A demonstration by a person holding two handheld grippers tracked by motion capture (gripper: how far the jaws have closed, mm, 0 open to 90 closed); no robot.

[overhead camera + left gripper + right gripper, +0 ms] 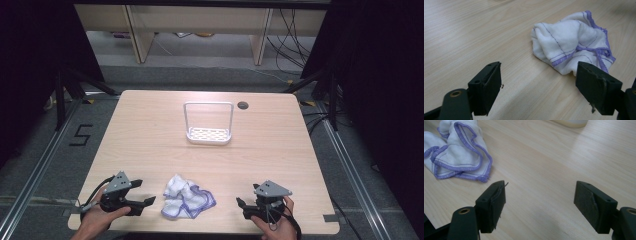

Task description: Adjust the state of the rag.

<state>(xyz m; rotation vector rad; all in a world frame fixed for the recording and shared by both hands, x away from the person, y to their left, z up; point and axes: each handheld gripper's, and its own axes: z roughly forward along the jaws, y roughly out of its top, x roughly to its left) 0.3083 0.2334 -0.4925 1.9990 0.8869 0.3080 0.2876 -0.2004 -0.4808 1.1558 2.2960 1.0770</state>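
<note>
Crumpled cloth (187, 198) btwn L gripper (148, 201) & R gripper (240, 203), nearer L, just ahead of it; both w/ jaws apart, empty.

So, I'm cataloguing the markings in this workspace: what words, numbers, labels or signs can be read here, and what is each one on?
"5": a black numeral on the grey floor, left of the table in the high view.
No readable text on the cloth, the white rack, the table or either tool.
</note>
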